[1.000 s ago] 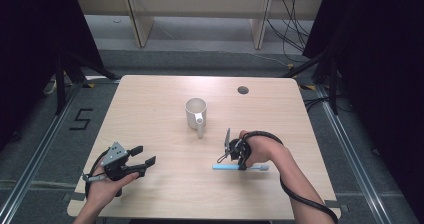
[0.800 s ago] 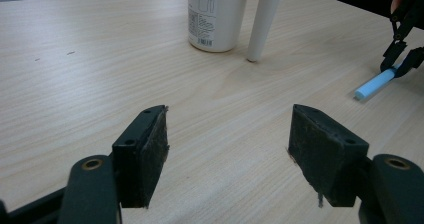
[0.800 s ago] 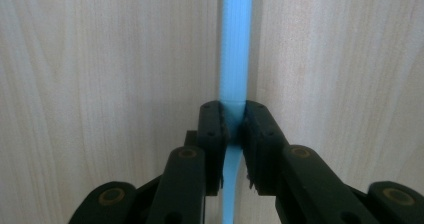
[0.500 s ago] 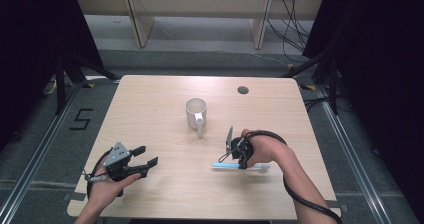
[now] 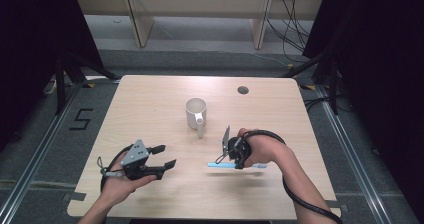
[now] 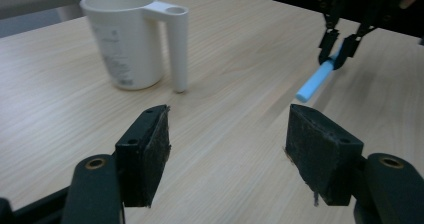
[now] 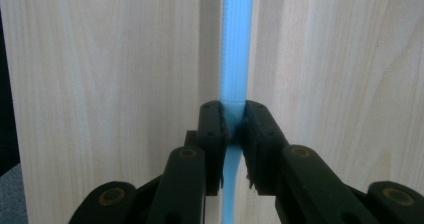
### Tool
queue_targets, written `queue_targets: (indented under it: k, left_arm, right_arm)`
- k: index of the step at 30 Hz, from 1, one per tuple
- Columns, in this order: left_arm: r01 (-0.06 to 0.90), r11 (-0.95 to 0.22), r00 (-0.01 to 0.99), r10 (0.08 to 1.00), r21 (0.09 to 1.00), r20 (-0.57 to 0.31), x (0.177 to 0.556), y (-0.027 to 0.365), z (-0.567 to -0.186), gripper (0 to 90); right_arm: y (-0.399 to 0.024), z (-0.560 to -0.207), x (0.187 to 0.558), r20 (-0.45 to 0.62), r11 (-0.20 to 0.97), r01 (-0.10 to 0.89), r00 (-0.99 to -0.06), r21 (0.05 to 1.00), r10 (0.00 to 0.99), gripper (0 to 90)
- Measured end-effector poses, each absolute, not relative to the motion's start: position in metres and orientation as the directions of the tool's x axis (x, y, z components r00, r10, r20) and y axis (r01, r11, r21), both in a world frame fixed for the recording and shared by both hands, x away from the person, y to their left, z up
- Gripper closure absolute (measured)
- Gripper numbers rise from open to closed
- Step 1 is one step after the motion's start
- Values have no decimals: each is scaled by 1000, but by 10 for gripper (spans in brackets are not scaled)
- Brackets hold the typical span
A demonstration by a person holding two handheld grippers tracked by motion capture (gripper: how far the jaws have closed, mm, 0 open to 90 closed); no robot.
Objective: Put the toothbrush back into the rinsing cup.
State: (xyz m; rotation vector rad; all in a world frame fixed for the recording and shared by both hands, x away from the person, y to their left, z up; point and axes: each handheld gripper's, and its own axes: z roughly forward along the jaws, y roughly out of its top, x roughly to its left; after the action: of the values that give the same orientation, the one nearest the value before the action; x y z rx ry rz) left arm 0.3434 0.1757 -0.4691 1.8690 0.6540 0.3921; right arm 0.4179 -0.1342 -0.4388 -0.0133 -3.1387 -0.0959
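Observation:
A white mug (image 5: 196, 111) (image 6: 127, 39) stands upright mid-table, its straight handle toward me. To its right my right gripper (image 5: 220, 159) (image 7: 233, 129) points down and is shut on a light blue stick (image 5: 219, 167) (image 7: 235, 44), held level just above the wood. The left gripper view shows that right gripper (image 6: 340, 51) pinching the stick (image 6: 312, 81) near one end. My left gripper (image 5: 168, 155) (image 6: 227, 149) hovers at the front left, open and holding nothing, facing the mug and the stick.
The wooden table (image 5: 150, 94) has a small round cable hole (image 5: 243, 90) at the back right. Dark floor and frame rails surround it, with wooden shelving beyond the far edge. A cable loops from each gripper along the forearm.
My left gripper has moved right, further in over the table, and risen a little. The right gripper has lifted slightly with the blue stick still in it.

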Motion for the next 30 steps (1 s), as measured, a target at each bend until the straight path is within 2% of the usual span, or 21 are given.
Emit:
queue_targets:
  k: [14,16,17,18,19,20,21,22,23,30]
  left_arm:
    - [151,-418,900,433,896,51,351,114,-465,336]
    - [142,-430,907,417,892,57,352,109,-467,341]
    - [138,-437,908,415,889,63,353,107,-468,342]
    - [127,-440,911,407,889,71,353,105,-469,342]
    - [115,-452,915,396,884,83,354,103,-469,349]
    - [103,-461,916,390,881,96,354,101,-471,357]
    - [103,-461,916,390,881,96,354,101,-471,365]
    - [98,-478,923,372,873,100,355,98,-473,374]
    - [97,-488,926,364,867,102,355,97,-474,382]
    - [100,-500,936,341,860,89,359,95,-480,426]
  right_arm:
    - [-120,-430,413,7,999,-13,-1000,48,-13,793]
    - [-117,-430,415,5,997,-58,-998,52,-59,793]
    - [-116,-429,411,9,999,-14,-1000,48,-15,793]
    - [-114,-429,415,-1,996,-70,-998,58,-70,793]
    - [-114,-427,405,26,997,69,-997,28,68,793]
    - [-111,-428,414,4,997,-59,-998,54,-60,793]
    - [-111,-428,414,4,997,-59,-998,54,-60,793]
    - [-108,-427,411,11,999,-17,-1000,49,-17,793]
    - [-107,-427,414,2,997,-59,-998,55,-60,793]
    - [-98,-424,410,8,997,-37,-999,61,-38,793]
